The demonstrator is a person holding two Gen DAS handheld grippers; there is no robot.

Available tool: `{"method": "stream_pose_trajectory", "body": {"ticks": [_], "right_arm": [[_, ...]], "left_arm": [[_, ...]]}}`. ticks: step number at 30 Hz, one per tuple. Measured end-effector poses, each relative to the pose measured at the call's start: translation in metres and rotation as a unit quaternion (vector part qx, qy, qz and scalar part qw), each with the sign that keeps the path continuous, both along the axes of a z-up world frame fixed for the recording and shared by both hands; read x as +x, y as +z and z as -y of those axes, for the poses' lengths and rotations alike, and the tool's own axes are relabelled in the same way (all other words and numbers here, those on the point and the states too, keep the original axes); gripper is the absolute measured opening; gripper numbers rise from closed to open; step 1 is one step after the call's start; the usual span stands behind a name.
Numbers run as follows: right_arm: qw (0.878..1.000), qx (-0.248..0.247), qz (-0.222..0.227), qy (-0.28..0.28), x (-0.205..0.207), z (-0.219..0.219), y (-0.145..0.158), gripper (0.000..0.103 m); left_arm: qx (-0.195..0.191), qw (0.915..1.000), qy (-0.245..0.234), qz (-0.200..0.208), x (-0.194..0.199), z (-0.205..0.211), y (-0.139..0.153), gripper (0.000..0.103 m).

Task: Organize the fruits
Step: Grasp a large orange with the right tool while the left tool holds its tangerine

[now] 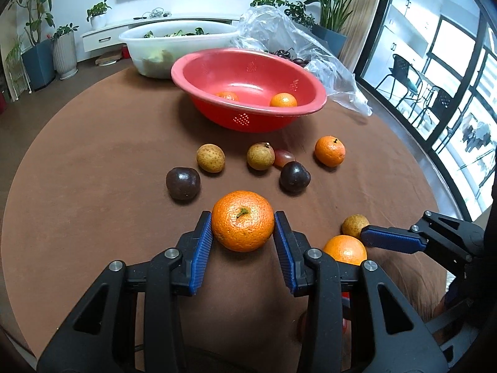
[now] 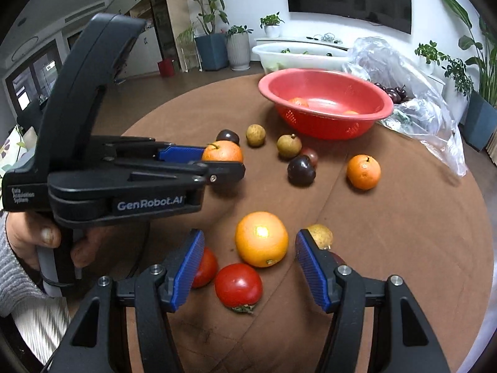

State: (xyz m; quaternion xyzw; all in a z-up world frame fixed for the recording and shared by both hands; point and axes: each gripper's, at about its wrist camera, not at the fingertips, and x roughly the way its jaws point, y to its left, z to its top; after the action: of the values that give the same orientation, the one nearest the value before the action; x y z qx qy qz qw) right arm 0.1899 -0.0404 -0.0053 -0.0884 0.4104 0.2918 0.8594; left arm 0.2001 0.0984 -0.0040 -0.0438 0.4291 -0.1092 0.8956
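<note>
Left gripper (image 1: 243, 233): narrow, blue pads pinching mandarin (image 1: 243, 220) on brown surface (image 1: 93, 192), 6 o'clock of red colander (image 1: 248, 88). Right gripper (image 2: 250, 267): half spread, straddling orange (image 2: 261, 238), pads clear; tomato (image 2: 238, 286) at 7 o'clock.

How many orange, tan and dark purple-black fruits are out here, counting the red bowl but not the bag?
orange fruits: 5
tan fruits: 3
dark purple-black fruits: 2
Total: 10
</note>
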Motion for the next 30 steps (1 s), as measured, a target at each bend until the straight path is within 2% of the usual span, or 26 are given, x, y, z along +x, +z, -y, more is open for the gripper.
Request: {"method": "stream_pose_trajectory", "body": {"ticks": [10,13,17,23,30], "right_arm": [[1.000,0.004,-0.006,-0.005,0.005,0.000,0.000,0.059],[1.000,-0.002,-0.002,-0.006,0.006,-0.001,0.000,0.054],[1.000,-0.023,0.006,-0.008,0.006,-0.001,-0.002,0.042],[0.999,-0.033,0.014,-0.002,0.004,-0.002,-0.002,0.040],[0.999,0.024,-0.018,-0.013,0.011,0.012,0.001,0.040]], "left_arm": [[-0.007,1.0000,0.005,0.004,-0.002,-0.004,0.002,0.037],[-0.006,1.0000,0.005,0.004,-0.003,-0.004,0.002,0.037],[-0.005,1.0000,0.005,0.003,-0.003,-0.005,0.002,0.037],[-0.006,0.9999,0.008,0.004,-0.003,-0.006,0.002,0.037],[-0.015,0.9998,0.011,0.008,-0.003,-0.009,0.007,0.037]]}}
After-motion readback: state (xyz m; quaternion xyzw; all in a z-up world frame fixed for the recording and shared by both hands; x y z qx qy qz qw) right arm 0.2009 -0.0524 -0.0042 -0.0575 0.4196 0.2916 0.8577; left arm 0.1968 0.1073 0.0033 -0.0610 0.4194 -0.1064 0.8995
